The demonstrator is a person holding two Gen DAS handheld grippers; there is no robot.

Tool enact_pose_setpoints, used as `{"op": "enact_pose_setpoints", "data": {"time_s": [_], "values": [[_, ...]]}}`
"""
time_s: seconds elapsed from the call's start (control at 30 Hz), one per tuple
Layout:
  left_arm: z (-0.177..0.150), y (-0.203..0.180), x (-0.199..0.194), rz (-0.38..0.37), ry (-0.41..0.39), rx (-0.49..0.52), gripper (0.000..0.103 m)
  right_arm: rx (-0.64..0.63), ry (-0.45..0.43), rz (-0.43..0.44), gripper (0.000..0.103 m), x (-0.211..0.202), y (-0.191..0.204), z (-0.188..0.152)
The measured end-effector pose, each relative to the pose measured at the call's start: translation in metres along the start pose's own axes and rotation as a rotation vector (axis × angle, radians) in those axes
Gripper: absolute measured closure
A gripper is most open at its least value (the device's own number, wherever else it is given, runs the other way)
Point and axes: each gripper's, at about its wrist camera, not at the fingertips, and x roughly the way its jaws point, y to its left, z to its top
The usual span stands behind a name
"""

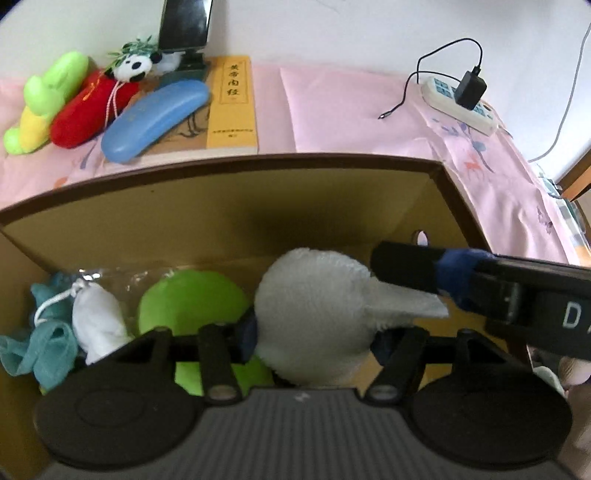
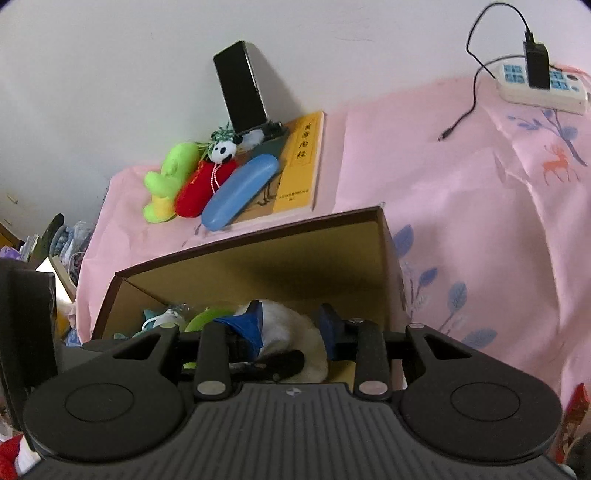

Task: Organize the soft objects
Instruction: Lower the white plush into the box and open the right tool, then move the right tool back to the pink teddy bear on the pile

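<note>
Nearest to the lens, the left gripper (image 1: 312, 343) has its jaws closed on a white plush toy (image 1: 317, 314), which it holds over the inside of the cardboard box (image 1: 221, 206). From the right side the right gripper (image 1: 436, 275) comes across, and its black finger (image 1: 406, 271) touches the top of the same toy. In its own view the right gripper (image 2: 290, 326) has the jaws a little open around the white plush toy (image 2: 291, 332); I cannot tell if they really press it.

That box is the largest thing and stands near the front edge of the table, on a pink cloth (image 1: 351, 110). Inside it, at the left, lie a green soft object (image 1: 192, 299), a white pouch (image 1: 98, 321) with a cord, and a teal cloth piece (image 1: 40, 347).

Behind the box, towards the back left corner of the table, a yellow book (image 1: 232, 103) lies flat with a blue case (image 1: 155, 118) resting on it. Beside them are a red plush (image 1: 88, 107), a green and yellow plush (image 1: 48, 99) and a small panda toy (image 1: 135, 66). A phone (image 1: 186, 24) stands upright against the wall. Near the back right corner there is a white power strip (image 1: 461, 103) with a black charger (image 1: 471, 88) plugged in.
</note>
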Motion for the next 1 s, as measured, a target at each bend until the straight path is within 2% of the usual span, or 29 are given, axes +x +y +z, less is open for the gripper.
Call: {"op": "enact_pose_setpoints", "data": {"time_s": [0.13, 0.33, 0.67, 1.0], "values": [[0.005, -0.005, 0.004, -0.020, 0.008, 0.004, 0.023, 0.024, -0.017, 0.030, 0.084, -0.002, -0.002, 0.001], [0.009, -0.009, -0.003, -0.027, -0.023, -0.002, 0.019, 0.024, -0.063, 0.000, 0.084, -0.014, -0.009, 0.004], [0.010, -0.027, -0.027, 0.066, -0.097, 0.042, 0.019, 0.024, -0.097, 0.028, 0.083, -0.037, -0.013, 0.000], [-0.004, -0.051, -0.061, 0.171, -0.166, 0.046, 0.019, 0.002, -0.109, 0.087, 0.083, -0.063, -0.013, -0.009]]}}
